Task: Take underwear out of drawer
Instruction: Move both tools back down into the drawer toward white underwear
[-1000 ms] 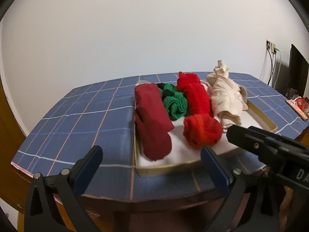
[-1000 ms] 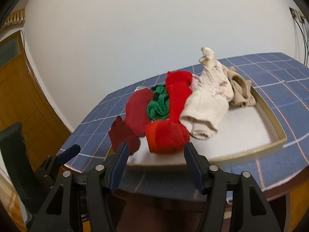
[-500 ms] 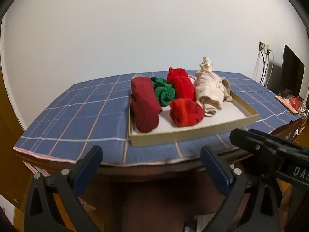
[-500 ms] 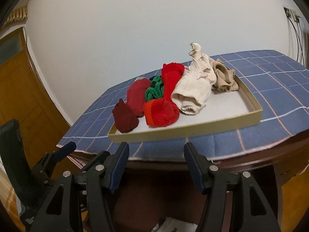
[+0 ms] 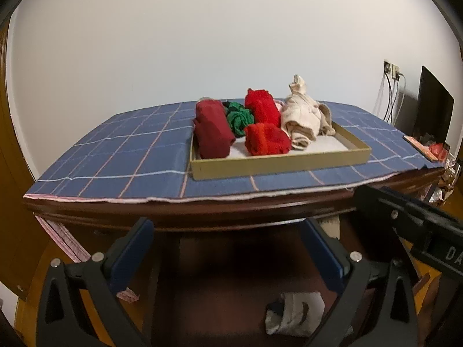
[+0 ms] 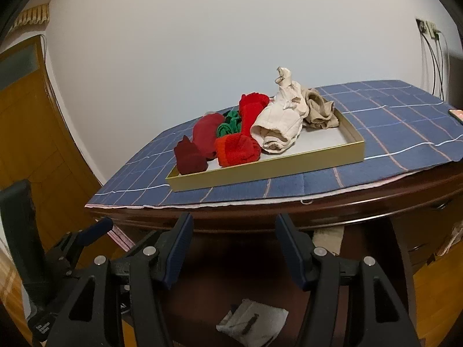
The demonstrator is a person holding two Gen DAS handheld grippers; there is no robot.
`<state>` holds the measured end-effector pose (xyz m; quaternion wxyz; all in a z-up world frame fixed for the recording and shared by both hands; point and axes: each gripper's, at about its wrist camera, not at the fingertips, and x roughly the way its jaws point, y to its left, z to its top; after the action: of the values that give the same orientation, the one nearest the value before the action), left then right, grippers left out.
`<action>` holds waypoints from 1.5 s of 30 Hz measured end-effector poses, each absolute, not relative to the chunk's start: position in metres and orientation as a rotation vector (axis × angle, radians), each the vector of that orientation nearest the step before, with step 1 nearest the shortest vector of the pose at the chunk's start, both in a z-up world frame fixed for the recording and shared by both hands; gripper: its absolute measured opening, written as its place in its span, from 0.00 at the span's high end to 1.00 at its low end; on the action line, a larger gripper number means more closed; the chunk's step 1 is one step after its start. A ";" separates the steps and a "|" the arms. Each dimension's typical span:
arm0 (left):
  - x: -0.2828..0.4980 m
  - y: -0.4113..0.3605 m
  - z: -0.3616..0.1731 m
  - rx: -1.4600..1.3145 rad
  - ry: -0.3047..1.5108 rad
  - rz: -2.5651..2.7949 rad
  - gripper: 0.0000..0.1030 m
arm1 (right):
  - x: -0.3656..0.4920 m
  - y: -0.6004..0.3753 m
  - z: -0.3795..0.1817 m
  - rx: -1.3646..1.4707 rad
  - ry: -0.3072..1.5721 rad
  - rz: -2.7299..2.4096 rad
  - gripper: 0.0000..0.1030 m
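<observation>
- two grippers are hanging in front of the table's near edge, low, with nothing between their blue pads; the left gripper [image 5: 228, 253] is standing wide open and the right gripper [image 6: 233, 250] is spread about halfway, both released.
- ahead of and above both tools, a shallow gold tray [image 5: 277, 163], serving as the drawer, is sitting on the blue checked tablecloth [image 5: 130, 156], and all the underwear is lying in it.
- nearest the tools are lying the dark red roll [image 5: 212, 130] at the tray's left end and the bright red roll [image 5: 266, 138] just beside it; the green roll [image 5: 238, 118] and a second red piece [image 5: 262, 105] are sitting behind them, and the cream bundle [image 5: 301, 117] is slumping to the right.
- judging from this, the reach is not yet begun: each tool would need lifting over the table edge and the tray's front wall before dropping onto a roll.
- going well likely means picking a front roll, straddling it across its width, and closing on the cloth bulk so it is not unrolling or dragging a neighbour, since the rolls are touching.
- standing in the way: the dark wooden table edge [image 6: 289, 211] directly ahead, and the tray's near wall.
- around: a crumpled white cloth [image 6: 253, 318] is lying on the floor below the fingers, a wooden door [image 6: 31, 144] is standing to the left, and cables are hanging from a wall socket [image 5: 392, 69] far right.
</observation>
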<state>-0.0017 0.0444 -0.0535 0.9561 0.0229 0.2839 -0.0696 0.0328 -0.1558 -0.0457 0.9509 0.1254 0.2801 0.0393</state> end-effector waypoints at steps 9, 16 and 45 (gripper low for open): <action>-0.023 0.037 -0.063 0.078 0.588 -0.145 0.00 | 0.006 -0.157 -0.052 0.235 0.563 0.064 0.40; -0.034 0.033 -0.067 0.089 0.591 -0.148 0.00 | -0.010 -0.164 -0.055 0.242 0.564 0.046 0.40; -0.066 0.023 -0.094 0.164 0.648 -0.173 0.00 | -0.059 -0.171 -0.065 0.187 0.586 -0.002 0.40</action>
<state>-0.0658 0.0234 -0.0936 0.9409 0.0806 0.3177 -0.0848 -0.0586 -0.1710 -0.0655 0.9531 0.0919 0.2882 -0.0011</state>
